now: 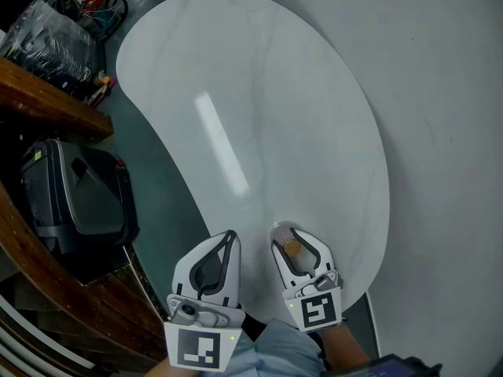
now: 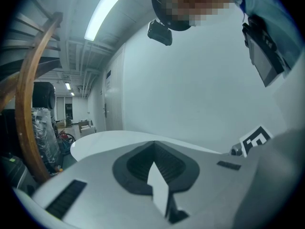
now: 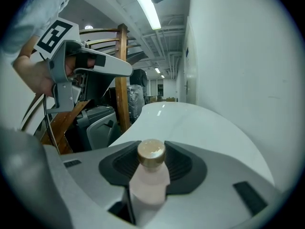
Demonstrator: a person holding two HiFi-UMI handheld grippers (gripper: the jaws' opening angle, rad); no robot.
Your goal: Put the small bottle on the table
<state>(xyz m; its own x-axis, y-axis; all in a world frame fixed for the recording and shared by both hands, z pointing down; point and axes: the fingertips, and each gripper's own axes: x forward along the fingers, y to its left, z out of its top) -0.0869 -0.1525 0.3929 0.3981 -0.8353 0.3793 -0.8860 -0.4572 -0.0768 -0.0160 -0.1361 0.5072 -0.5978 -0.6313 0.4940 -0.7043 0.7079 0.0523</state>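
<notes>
Mostly glossy kidney-shaped tbl (image 1: 314,132), gold-capped pink btl (image 3: 148,180)

Looking down at a white curved table (image 1: 259,93). My left hand-held gripper (image 1: 230,236) hovers closed at its near edge; my right hand-held gripper (image 1: 297,232) brackets a gold-capped small bottle (image 1: 292,248).

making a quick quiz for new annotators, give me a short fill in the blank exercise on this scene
1. Of the left gripper and the right gripper, the small bottle stands between the jaws of the ___ one.
2. The left gripper has ___ between its jaws.
3. The table under both grippers has a top that is ___ in colour.

Missing words: right; nothing; white
</notes>
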